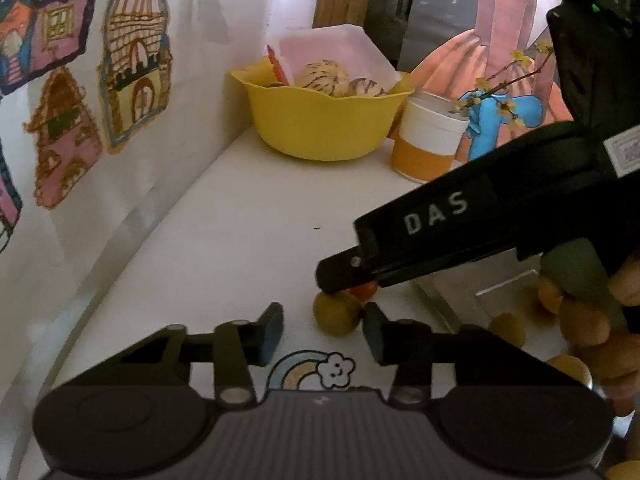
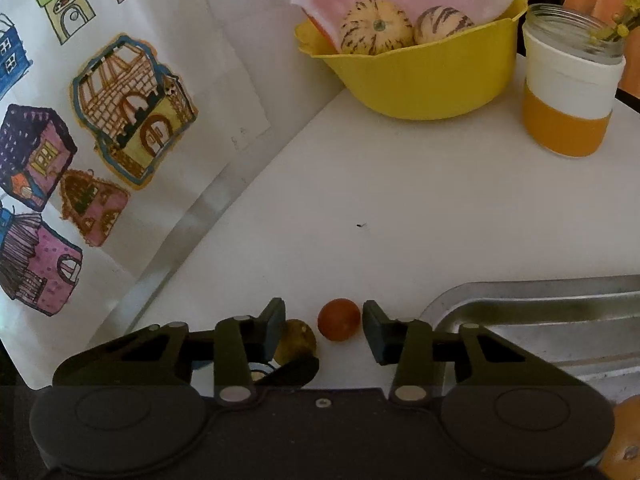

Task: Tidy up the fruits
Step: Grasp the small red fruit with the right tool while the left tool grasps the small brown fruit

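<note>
Right gripper [image 2: 324,330] is seen with jaws spread apart, nothing clamped; a small red tomato [image 2: 339,319] lies on the white tabletop [image 2: 400,208] between the two fingertips, closer to the right-hand finger, contact with either finger cannot be told. A yellow-green round fruit [image 2: 296,340] sits just beside the tomato, partly hidden behind the left-hand finger of that gripper.

Left gripper [image 1: 323,334] is also spread wide and empty; the same yellow-green fruit [image 1: 336,316] lies just ahead of its fingertip gap, near the right-hand finger. The right gripper's black body [image 1: 460,232] is seen from this view reaching in over the fruit, with the tomato [image 1: 363,289] showing just under its tip.

A metal tray [image 2: 540,312] rests at the tabletop's near right edge, just beside the right gripper; in the left wrist view several orange and yellow fruits [image 1: 584,320] are seen on it, blurred. A yellow bowl [image 2: 424,80] holding two striped pale fruits [image 2: 376,26] stands at the far side of the tabletop against the wall, well apart from both grippers. An orange-and-white jar [image 2: 568,96] stands just beside the bowl. House drawings [image 2: 132,108] are pinned along the left wall. A rainbow sticker [image 1: 312,372] is seen on the tabletop under the left gripper
</note>
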A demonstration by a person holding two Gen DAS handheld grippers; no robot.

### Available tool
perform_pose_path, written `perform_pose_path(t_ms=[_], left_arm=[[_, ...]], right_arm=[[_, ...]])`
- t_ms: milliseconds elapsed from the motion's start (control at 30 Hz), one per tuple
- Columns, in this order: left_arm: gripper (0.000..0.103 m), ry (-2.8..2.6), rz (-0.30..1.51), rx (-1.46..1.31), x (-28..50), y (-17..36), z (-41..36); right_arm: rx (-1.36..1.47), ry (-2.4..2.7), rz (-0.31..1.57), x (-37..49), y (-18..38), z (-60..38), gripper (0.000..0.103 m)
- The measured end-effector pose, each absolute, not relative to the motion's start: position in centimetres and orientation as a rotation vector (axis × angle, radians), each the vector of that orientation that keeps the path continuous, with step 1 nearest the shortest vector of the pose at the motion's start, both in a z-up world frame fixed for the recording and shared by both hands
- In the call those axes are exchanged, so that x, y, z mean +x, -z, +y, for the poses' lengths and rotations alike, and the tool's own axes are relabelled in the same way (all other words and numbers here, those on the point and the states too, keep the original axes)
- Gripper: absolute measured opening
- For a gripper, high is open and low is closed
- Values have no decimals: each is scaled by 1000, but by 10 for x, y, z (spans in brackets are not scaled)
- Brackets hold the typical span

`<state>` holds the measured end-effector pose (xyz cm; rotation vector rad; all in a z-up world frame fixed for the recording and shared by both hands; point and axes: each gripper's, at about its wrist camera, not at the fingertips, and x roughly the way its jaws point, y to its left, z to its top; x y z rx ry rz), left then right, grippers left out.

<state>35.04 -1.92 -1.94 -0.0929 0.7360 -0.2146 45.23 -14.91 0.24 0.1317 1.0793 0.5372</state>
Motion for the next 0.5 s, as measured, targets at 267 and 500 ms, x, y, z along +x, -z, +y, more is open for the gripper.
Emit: perform_pose_path(t_ms=[267, 500], left_arm=[[28, 230, 742, -93, 352, 20, -26], [28, 205, 756, -107, 348, 18, -20]], right_arm=[[142, -491, 1060, 448, -2, -155, 25], [136, -498, 1055, 444, 3, -157, 23]])
